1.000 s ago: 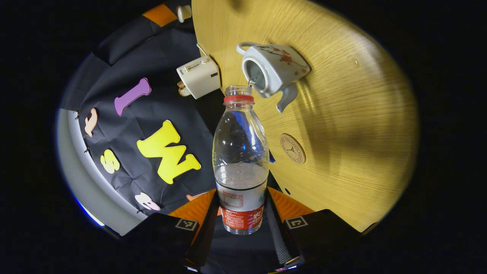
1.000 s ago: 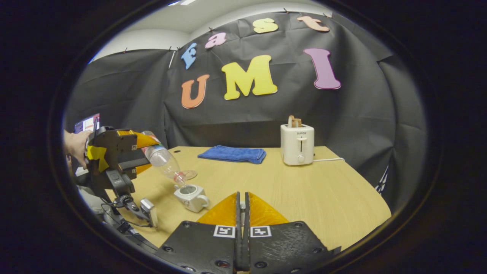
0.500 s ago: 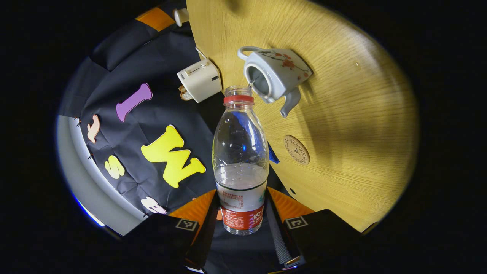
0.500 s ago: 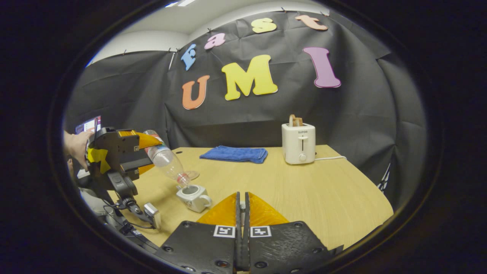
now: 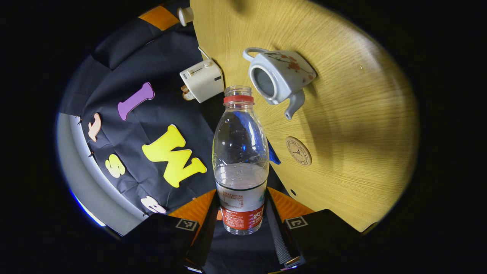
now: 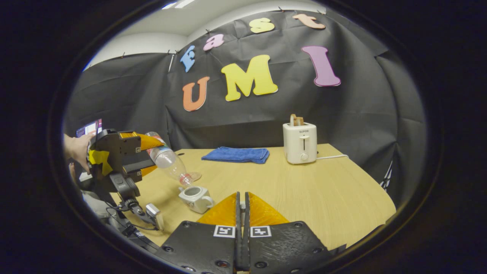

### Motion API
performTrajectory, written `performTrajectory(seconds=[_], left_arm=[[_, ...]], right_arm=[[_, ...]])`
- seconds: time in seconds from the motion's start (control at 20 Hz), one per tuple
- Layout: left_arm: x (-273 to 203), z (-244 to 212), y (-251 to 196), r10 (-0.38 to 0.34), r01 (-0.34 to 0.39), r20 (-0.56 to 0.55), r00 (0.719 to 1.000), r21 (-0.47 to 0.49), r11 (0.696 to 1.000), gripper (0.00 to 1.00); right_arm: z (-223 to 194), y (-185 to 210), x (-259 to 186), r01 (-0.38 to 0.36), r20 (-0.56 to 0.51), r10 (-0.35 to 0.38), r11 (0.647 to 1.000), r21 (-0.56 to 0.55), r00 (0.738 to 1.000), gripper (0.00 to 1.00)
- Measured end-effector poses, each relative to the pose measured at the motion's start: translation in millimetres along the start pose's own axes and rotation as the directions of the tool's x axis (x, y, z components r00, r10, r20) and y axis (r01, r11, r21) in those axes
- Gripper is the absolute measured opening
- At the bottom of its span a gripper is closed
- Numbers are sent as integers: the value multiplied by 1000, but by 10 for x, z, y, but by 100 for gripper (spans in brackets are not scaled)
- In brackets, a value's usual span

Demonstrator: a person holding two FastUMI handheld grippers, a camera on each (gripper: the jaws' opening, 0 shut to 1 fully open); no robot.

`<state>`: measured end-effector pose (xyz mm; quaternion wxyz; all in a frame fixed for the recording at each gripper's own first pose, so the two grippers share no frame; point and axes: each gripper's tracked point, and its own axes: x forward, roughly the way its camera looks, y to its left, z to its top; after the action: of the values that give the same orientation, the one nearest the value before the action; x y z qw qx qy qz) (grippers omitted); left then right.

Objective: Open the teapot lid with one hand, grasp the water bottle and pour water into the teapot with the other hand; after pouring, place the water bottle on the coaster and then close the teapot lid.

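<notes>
water bottle [image 5: 240, 160]: clear glossy plastic, paper-like label | teapot [image 5: 281, 76]: glazed white ceramic, glossy, painted flowers | table [image 5: 354, 114]: light wood grain, smooth, slight sheen | towel [image 6: 236, 154]: soft blue cloth, matt | toaster [image 6: 299, 142]: smooth cream plastic | coaster [image 5: 298, 151]: matt wood

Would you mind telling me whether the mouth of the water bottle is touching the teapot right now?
Apart. In the right gripper view, the water bottle mouth hangs above the teapot with bare table visible between them.
</notes>
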<state>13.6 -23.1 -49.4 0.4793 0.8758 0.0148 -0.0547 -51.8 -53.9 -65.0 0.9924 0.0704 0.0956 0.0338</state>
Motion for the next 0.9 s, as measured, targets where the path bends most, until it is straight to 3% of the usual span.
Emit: performTrajectory(seconds=[0.2, 0.3, 0.4, 0.5, 0.6, 0.65, 0.75, 0.9], left_arm=[[17, -63, 27, 18, -17, 9, 1000, -66, 998, 69], [44, -68, -42, -3, 6, 17, 1000, -151, 988, 68], [53, -103, -204, -43, 48, 22, 999, -312, 949, 69], [74, -90, -310, -70, 78, 34, 997, -480, 874, 69], [55, -93, -316, -59, 66, 32, 998, -641, 765, 69], [41, -92, -351, -61, 65, 32, 998, -723, 688, 69], [53, -45, -463, -89, 84, 46, 995, -870, 485, 69], [33, 15, -500, -93, 85, 71, 993, -983, 160, 69]], right_arm=[[10, 4, -14, -2, 8, 2, 1000, 13, 1000, 0], [9, 6, -6, -4, 8, 4, 1000, 24, 1000, 0], [8, 1, -7, -5, 7, 5, 999, 37, 1000, 0], [16, -7, -9, -4, 9, 4, 999, 44, 1000, 0], [39, 5, -9, -5, 14, 5, 999, 52, 1000, 0], [46, 26, -10, -9, 15, 8, 998, 58, 1000, 0], [40, 64, 5, -16, 14, 15, 997, 70, 1000, 0], [25, 122, 4, -23, 9, 22, 997, 77, 1000, 0]])
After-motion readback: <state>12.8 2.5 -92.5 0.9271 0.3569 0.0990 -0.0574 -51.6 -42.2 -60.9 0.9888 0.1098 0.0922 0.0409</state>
